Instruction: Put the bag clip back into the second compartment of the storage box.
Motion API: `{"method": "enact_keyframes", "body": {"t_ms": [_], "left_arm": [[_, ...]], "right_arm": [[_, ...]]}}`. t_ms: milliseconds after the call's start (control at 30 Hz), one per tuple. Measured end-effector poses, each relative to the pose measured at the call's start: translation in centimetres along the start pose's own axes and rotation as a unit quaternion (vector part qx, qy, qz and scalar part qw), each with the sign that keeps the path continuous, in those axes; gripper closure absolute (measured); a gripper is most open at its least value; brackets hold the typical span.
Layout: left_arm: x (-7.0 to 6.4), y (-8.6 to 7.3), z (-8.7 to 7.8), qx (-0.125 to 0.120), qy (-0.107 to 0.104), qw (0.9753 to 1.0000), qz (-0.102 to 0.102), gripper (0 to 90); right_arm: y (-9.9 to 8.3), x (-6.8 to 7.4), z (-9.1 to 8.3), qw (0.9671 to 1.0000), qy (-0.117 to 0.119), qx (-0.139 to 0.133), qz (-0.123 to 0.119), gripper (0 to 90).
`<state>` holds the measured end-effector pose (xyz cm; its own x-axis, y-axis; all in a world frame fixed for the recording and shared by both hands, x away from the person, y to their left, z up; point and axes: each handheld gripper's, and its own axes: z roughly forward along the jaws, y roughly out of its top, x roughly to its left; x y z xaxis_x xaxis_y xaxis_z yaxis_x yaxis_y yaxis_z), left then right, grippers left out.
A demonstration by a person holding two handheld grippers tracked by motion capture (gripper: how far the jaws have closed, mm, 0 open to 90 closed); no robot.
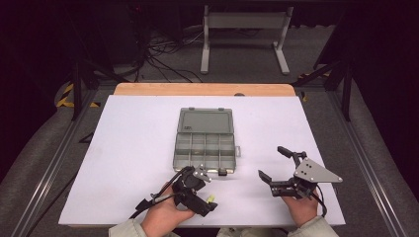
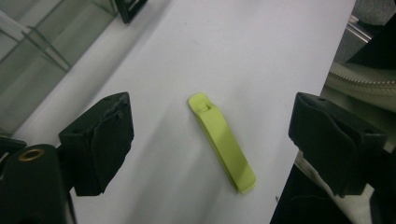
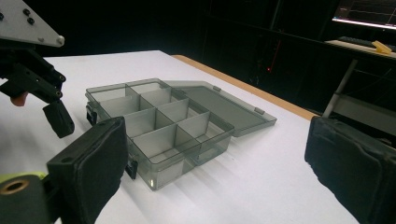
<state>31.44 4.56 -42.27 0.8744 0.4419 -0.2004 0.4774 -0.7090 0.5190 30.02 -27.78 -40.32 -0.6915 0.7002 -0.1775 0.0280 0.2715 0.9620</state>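
A person stands at the near edge of a white tabletop [image 1: 138, 148] with a hand-held gripper in each hand. The left hand-held gripper [image 1: 213, 200] points down at the near edge of the tabletop, and its own view shows its two black jaws spread wide with a small yellow-green plastic strip [image 2: 222, 140] lying flat on the white surface between them, touching neither jaw. From above, that strip [image 1: 211, 198] is just a small bright speck beside the gripper's tip, near the person's left hand [image 1: 165, 215].

The right hand-held gripper [image 1: 271, 164] sits off to the right, well apart from the strip, its jaws also wide apart with nothing between them, and a grey three-cornered plate on top.

In the middle of the tabletop lies a smoky grey clear plastic compartment box [image 1: 205, 150], its lid [image 1: 206, 121] folded back flat toward the far side. The dividers make two rows of small bins, and as far as I can make out they look bare, though the tinted plastic makes it hard to be sure. A black latch [image 1: 223, 172] sits on the near wall. I can read no label, brand or writing on the box, the strip or the grippers.
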Motion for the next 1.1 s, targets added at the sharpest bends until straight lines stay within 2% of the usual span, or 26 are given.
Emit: {"method": "enact_keyframes", "body": {"t_ms": [67,267,400,633,700,967,1100], "left_arm": [[0.09,0.05,0.21,0.013,-0.004,0.9999,0.008,17.7],[0.18,0.01,0.43,0.031,-0.014,0.9994,0.0,22.3],[0.05,0.0,0.72,0.049,-0.018,0.9986,0.002,24.1],[-0.14,0.0,0.83,0.058,-0.017,0.9981,0.009,31.4],[-0.19,0.01,0.81,0.059,-0.018,0.998,0.012,34.9],[-0.21,-0.03,0.74,0.059,-0.019,0.9979,0.015,59.2],[-0.3,0.0,0.93,0.068,-0.017,0.9974,0.015,65.5]], "right_arm": [[0.0,0.0,0.01,1.0,0.0,0.0,0.0,6.9],[-0.01,-0.01,0.02,1.0,0.001,0.001,0.001,7.0],[-0.02,-0.01,0.04,1.0,0.001,0.001,0.0,7.0],[-0.03,-0.02,0.05,1.0,0.001,0.003,0.002,7.1],[-0.03,-0.02,0.05,1.0,0.001,0.003,0.002,7.1],[-0.04,-0.03,0.07,1.0,0.002,0.005,0.001,7.4],[-0.05,-0.01,0.12,1.0,0.003,0.006,0.002,7.5]]}}
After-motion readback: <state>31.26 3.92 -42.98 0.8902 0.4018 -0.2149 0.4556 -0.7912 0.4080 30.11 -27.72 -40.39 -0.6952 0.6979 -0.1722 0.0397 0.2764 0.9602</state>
